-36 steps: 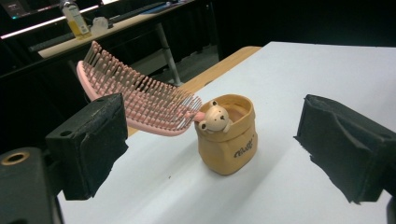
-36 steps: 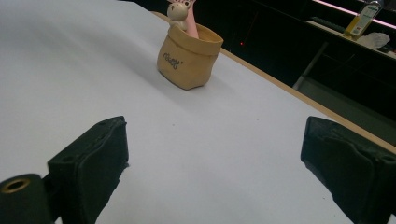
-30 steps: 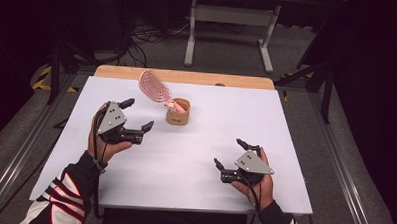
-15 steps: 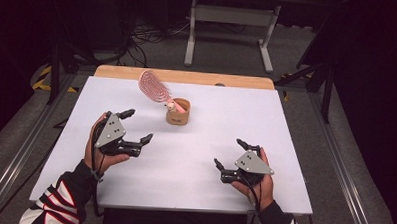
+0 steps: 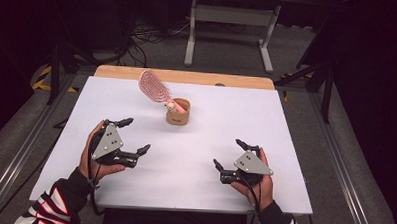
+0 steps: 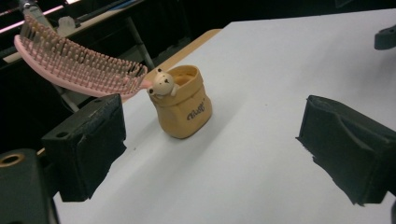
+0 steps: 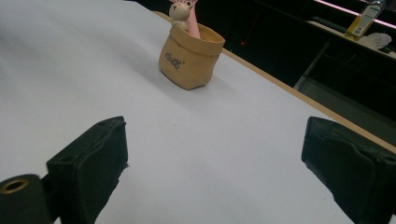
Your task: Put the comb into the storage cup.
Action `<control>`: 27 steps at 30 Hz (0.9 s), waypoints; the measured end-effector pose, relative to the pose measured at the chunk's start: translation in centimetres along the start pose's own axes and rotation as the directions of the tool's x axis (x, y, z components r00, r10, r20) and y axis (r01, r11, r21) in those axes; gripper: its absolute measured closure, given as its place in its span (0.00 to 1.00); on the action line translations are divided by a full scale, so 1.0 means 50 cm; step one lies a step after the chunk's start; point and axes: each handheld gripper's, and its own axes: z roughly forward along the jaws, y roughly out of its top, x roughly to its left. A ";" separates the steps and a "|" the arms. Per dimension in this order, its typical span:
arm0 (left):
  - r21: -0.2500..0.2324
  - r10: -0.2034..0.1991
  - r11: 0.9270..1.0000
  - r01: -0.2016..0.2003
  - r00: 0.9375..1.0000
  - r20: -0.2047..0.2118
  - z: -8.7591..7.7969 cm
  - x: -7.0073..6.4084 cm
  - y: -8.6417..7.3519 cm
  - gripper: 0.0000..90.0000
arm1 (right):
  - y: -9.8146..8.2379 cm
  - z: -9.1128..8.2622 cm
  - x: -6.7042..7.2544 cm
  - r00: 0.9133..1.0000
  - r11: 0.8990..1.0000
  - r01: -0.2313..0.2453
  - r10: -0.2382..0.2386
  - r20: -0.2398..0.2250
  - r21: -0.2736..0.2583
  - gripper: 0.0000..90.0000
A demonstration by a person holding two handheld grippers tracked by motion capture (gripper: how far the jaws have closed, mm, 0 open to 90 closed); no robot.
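A tan sack-shaped cup (image 5: 178, 113) (image 6: 183, 108) (image 7: 190, 57) stands upright on the white table (image 5: 286, 125), a little behind its middle. A pink hairbrush (image 5: 154, 87) (image 6: 77, 67) stands in it handle-down and leans left and back, with a small bear figure (image 6: 161, 83) (image 7: 181, 11) at the cup's rim. My left gripper (image 5: 133, 136) is open at the front left, a short way from the cup, nothing between its jaws. My right gripper (image 5: 228, 154) is open at the front right, also empty.
A strip of wooden tabletop (image 5: 187, 77) shows behind the white sheet. Beyond the table are a grey metal stand (image 5: 231, 23), cables on the floor and dark surroundings. A metal rail (image 5: 14, 160) runs along the table's left side.
My left gripper has drawn back toward the near left edge, away from the cup, staying open. The right gripper, cup and brush have not moved.
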 end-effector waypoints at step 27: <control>0.079 0.020 0.997 -0.019 1.000 -0.017 -0.046 -0.022 -0.089 0.06 | -0.004 -0.018 0.001 1.000 1.000 0.010 -0.010 0.025 -0.009 0.09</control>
